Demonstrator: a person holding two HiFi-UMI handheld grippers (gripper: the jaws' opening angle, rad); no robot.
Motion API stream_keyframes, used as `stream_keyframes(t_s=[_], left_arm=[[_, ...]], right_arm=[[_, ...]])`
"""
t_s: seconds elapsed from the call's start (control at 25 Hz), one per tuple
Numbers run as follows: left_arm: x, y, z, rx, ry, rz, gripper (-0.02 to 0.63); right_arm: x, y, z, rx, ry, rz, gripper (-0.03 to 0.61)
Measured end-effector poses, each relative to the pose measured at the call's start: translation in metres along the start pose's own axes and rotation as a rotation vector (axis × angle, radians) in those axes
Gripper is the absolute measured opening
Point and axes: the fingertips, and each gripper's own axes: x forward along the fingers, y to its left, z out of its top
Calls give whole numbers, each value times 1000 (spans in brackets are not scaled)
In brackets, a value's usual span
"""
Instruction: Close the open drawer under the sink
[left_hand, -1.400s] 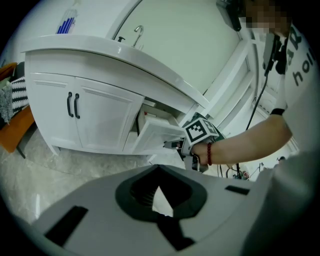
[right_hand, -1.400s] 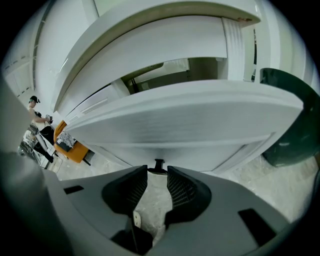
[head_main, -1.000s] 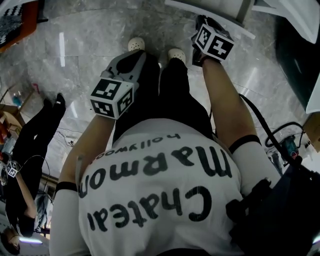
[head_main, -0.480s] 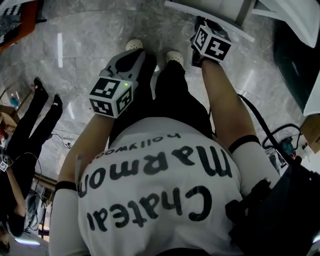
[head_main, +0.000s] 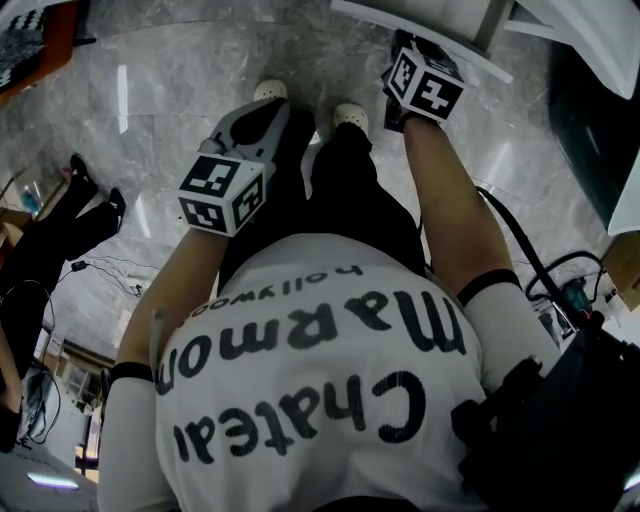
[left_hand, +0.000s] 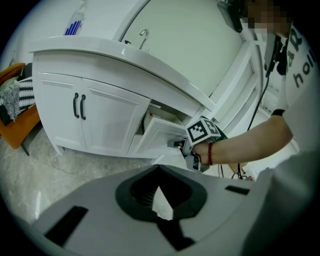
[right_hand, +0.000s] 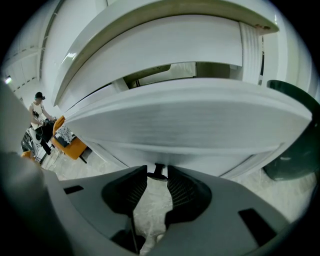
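Note:
The white drawer (left_hand: 159, 136) stands pulled out under the sink counter (left_hand: 100, 50). In the right gripper view its front (right_hand: 190, 120) fills the frame. Its small dark handle (right_hand: 158, 171) sits between my right gripper's (right_hand: 158, 176) fingertips, which close on both of its sides. In the head view the right gripper (head_main: 402, 48) reaches under the drawer's edge (head_main: 365, 12). The left gripper view shows it (left_hand: 186, 148) at the drawer front. My left gripper (head_main: 268, 108) hangs over the floor by the person's shoes, shut and empty, its tips (left_hand: 160, 169) meeting.
Two closed cabinet doors (left_hand: 80, 107) are left of the drawer, with a faucet (left_hand: 144, 35) above. An orange chair (left_hand: 15, 115) stands far left. A dark bin (right_hand: 295, 150) is at the right. Cables (head_main: 540, 270) lie on the marble floor; a bystander (head_main: 60, 230) is at the left.
Both grippers stay where they were. The bystander at the left edge of the head view has shifted position.

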Motion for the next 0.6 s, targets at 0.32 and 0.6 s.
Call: stream_keyframes(t_s=[0.32, 0.6], left_arm=[[4, 0, 3, 8, -2, 2, 8], [4, 3, 0, 16, -6, 1, 8]], right_arm=[[3, -1, 5, 3, -16, 1, 133], [6, 3, 13, -4, -51, 12, 134]])
